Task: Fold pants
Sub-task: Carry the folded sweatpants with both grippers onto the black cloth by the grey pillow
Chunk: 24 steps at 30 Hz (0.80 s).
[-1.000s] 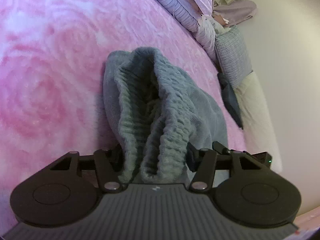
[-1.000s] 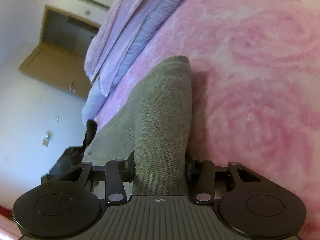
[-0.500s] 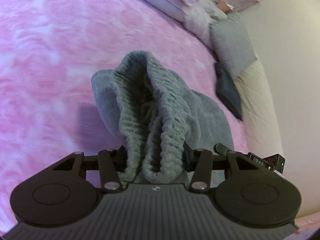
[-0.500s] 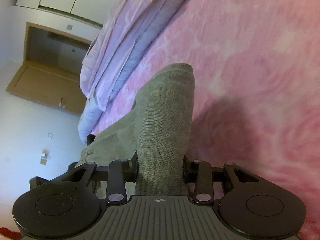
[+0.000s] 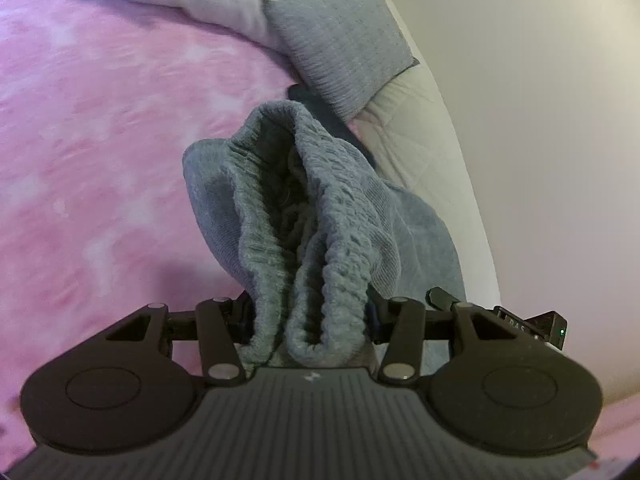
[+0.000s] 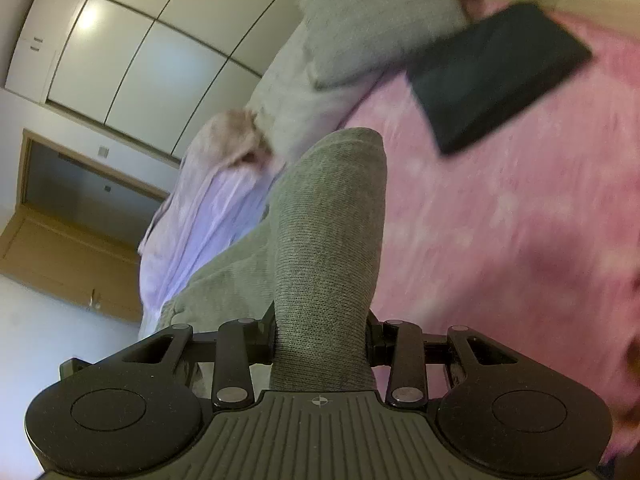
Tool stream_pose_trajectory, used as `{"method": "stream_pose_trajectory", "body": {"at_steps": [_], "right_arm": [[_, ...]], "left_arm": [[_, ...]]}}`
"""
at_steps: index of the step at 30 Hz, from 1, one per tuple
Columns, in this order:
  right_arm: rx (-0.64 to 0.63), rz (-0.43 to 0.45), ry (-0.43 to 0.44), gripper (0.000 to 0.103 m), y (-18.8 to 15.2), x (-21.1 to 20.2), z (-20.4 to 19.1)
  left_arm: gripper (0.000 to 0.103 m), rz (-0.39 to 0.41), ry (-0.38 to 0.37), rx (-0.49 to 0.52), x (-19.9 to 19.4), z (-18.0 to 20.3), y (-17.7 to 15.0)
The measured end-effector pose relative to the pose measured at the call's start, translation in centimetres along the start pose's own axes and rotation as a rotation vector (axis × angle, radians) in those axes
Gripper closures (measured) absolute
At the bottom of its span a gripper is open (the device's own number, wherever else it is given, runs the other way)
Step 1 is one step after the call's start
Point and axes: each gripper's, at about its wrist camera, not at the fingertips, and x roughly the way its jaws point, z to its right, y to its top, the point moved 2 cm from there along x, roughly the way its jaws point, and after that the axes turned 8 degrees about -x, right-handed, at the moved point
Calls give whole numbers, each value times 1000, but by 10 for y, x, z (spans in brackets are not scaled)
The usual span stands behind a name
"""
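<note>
The grey knit pants (image 5: 320, 216) are lifted off the pink bed cover (image 5: 100, 152). In the left wrist view my left gripper (image 5: 310, 316) is shut on the gathered elastic waistband, which bunches up between the jaws and hides the fingers. In the right wrist view my right gripper (image 6: 320, 340) is shut on a folded fold of the same grey pants (image 6: 332, 232); the cloth rises in front of the camera and trails away to the left. Both sets of fingertips are buried in fabric.
A grey pillow (image 5: 340, 36) and a cream quilt (image 5: 420, 140) lie at the bed's far edge by the wall. A dark flat rectangular object (image 6: 496, 76) lies on the pink cover (image 6: 500, 240). A lilac blanket (image 6: 208, 216), wardrobe doors (image 6: 160, 52) and a doorway (image 6: 80, 200) are to the left.
Both grippers have risen and swung toward the pillow end of the bed, carrying the pants with them. The dark flat object has come into the right wrist view.
</note>
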Motion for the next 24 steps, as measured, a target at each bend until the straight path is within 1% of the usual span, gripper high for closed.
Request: {"method": "stream_pose_trajectory", "body": {"at_steps": [2,4,6,9,12,16,18,20,24], "right_arm": [[-23,-1,10,69,46,-1,29],[-36,-3,15,69,88,-3,59],[-59,-3,10,69,139,-1,88],[-103,8,-3,69,204,3,125],[-131,31,-2,69,258,11,157],[-137,51,9,69,308,29,196],[-139,59,9,69,328,43,213],[-133,70,16,69,344,55,230],[-137,76,16,69,359,75,256]], "left_arm": [[59,10,-2,-2,37,24,14],[59,24,-1,-11,82,49,31],[59,36,3,-15,125,73,52],[59,46,-5,-11,192,107,89],[59,46,-24,-4,251,127,124],[59,44,0,29,314,141,164],[59,49,14,47,338,147,178],[59,54,17,54,357,148,194],[58,50,23,74,391,137,215]]}}
